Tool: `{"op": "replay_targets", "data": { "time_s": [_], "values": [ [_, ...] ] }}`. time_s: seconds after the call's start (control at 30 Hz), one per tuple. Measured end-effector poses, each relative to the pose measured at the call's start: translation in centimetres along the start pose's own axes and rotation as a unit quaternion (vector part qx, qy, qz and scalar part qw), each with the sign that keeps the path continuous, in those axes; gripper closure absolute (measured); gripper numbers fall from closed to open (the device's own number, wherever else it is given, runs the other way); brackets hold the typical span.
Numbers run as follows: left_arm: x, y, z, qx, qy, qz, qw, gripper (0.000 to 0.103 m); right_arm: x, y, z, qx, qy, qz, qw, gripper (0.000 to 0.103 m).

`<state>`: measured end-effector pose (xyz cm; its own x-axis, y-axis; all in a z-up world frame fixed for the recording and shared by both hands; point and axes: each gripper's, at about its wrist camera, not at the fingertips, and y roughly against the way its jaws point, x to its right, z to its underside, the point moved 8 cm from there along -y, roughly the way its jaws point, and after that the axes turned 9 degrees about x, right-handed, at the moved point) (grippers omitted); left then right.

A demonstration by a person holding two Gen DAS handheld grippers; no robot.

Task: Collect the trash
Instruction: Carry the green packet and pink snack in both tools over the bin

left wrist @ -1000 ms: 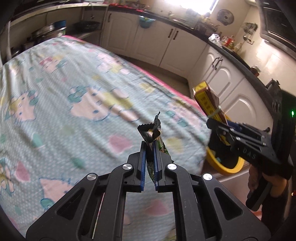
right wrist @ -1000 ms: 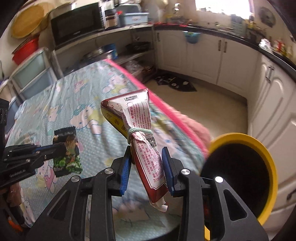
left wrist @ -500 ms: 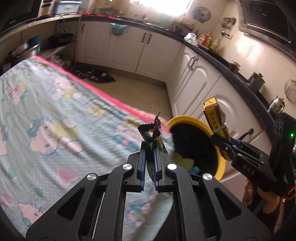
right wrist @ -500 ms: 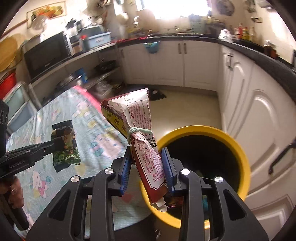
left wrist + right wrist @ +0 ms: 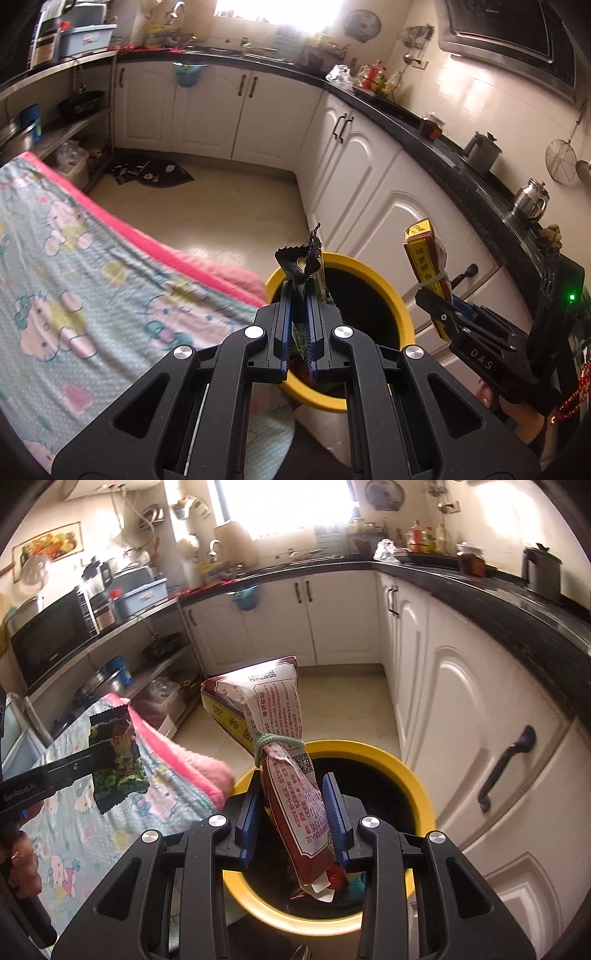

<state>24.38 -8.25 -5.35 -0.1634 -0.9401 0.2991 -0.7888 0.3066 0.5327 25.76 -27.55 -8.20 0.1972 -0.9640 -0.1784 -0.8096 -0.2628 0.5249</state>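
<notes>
The right claw (image 5: 293,812) is gripping a crinkly red-and-white snack bag (image 5: 284,760), cinched at the neck with a green elastic, its tail hanging over the mouth of the yellow bin (image 5: 413,779). The left claw (image 5: 299,317) is pinching a small dark foil wrapper (image 5: 301,258) with a serrated edge, just at the bin's near rim. Both pieces are sitting gathered but not yet dropped; a few scraps are already lying inside the round, smooth plastic bin. Beside it, the soft cartoon-print cloth (image 5: 92,295) is covering the surface.
</notes>
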Motion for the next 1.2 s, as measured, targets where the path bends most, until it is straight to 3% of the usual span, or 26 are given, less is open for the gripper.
{"op": "replay_targets", "data": {
  "time_s": [0.5,1.2],
  "values": [
    [3.2,-4.0,0.1,-0.012,-0.018,0.017,0.9996,0.099,4.2,-1.0,1.0,-0.004,-0.049,0.035,0.998,0.072],
    [2.6,-9.9,4.1,-0.075,-0.021,0.012,0.9969,0.098,4.6,-6.2,6.9,-0.084,-0.07,0.046,0.993,0.071]
  ]
}}
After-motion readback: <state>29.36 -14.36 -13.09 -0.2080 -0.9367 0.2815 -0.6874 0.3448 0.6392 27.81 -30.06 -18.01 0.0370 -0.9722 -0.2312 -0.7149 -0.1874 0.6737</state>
